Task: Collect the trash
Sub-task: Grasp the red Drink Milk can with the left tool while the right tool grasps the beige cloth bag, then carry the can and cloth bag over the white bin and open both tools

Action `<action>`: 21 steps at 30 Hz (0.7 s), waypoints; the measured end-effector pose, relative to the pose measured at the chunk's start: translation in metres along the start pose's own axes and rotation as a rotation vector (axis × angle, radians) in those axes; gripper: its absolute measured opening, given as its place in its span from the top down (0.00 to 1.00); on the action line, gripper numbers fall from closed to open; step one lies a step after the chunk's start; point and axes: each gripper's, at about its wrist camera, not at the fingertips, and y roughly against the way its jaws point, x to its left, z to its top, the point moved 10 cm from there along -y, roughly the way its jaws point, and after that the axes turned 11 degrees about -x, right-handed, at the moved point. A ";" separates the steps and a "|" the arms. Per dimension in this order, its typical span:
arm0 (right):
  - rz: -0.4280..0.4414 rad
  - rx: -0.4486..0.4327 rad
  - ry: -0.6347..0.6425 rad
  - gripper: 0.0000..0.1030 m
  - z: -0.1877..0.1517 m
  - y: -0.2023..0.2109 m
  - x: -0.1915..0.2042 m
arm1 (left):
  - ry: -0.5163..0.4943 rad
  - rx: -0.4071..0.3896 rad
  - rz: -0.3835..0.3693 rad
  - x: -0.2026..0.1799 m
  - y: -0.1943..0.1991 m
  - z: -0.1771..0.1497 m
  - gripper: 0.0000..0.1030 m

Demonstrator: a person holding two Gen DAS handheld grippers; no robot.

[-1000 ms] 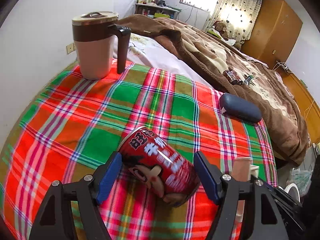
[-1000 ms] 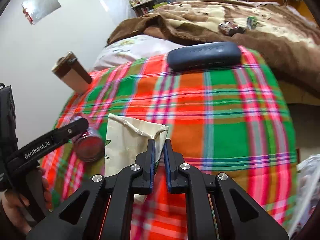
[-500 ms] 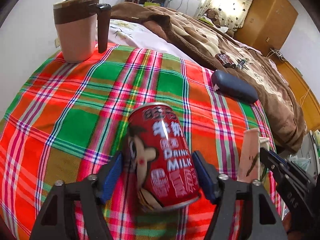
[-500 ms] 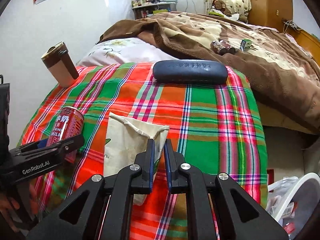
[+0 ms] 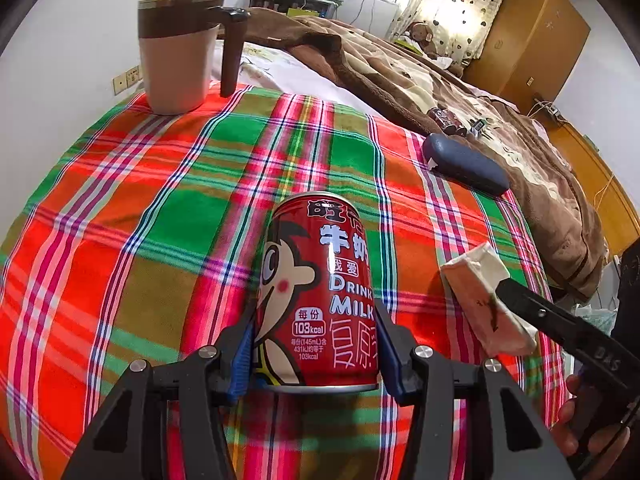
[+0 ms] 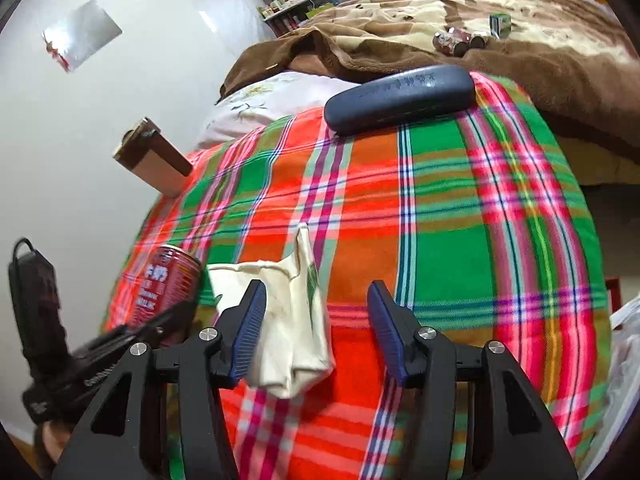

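My left gripper (image 5: 316,344) is shut on a red milk drink can (image 5: 320,292), holding it upright over the plaid cloth (image 5: 160,208). The can also shows in the right wrist view (image 6: 164,284) at the lower left. My right gripper (image 6: 316,320) is open, its jaws wide apart. A cream paper bag (image 6: 288,320) sits between the jaws, nearer the left one, apart from the right one. In the left wrist view the bag (image 5: 484,296) is at the right, beside the right gripper's finger.
A brown and beige lidded mug (image 5: 180,44) stands at the far left of the cloth. A dark blue glasses case (image 5: 464,164) lies at the far right edge. A brown blanket (image 5: 400,76) with small cans covers the bed behind. A white bag (image 6: 624,344) is at the lower right.
My left gripper closed on the can and stood it upright. My right gripper opened and let go of the paper bag, which now leans between the jaws.
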 end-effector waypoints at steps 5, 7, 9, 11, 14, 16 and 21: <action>-0.022 0.009 0.032 0.47 -0.013 -0.002 0.006 | -0.009 -0.009 -0.005 0.000 0.006 -0.007 0.49; -0.040 0.003 0.054 0.47 -0.014 -0.002 0.007 | -0.008 -0.014 -0.006 0.001 0.007 -0.009 0.49; -0.048 0.000 0.074 0.55 -0.017 -0.002 0.009 | -0.010 -0.016 -0.006 0.001 0.009 -0.010 0.49; -0.064 -0.005 0.119 0.64 -0.020 -0.002 0.012 | -0.013 -0.017 -0.004 0.001 0.010 -0.011 0.49; -0.062 -0.009 0.151 0.70 -0.023 0.001 0.016 | -0.019 -0.021 -0.001 0.000 0.013 -0.014 0.49; -0.082 -0.022 0.187 0.71 -0.023 0.002 0.019 | -0.020 -0.019 -0.002 -0.001 0.014 -0.016 0.49; -0.085 -0.035 0.191 0.72 -0.022 0.006 0.018 | -0.030 -0.020 0.005 -0.001 0.020 -0.021 0.49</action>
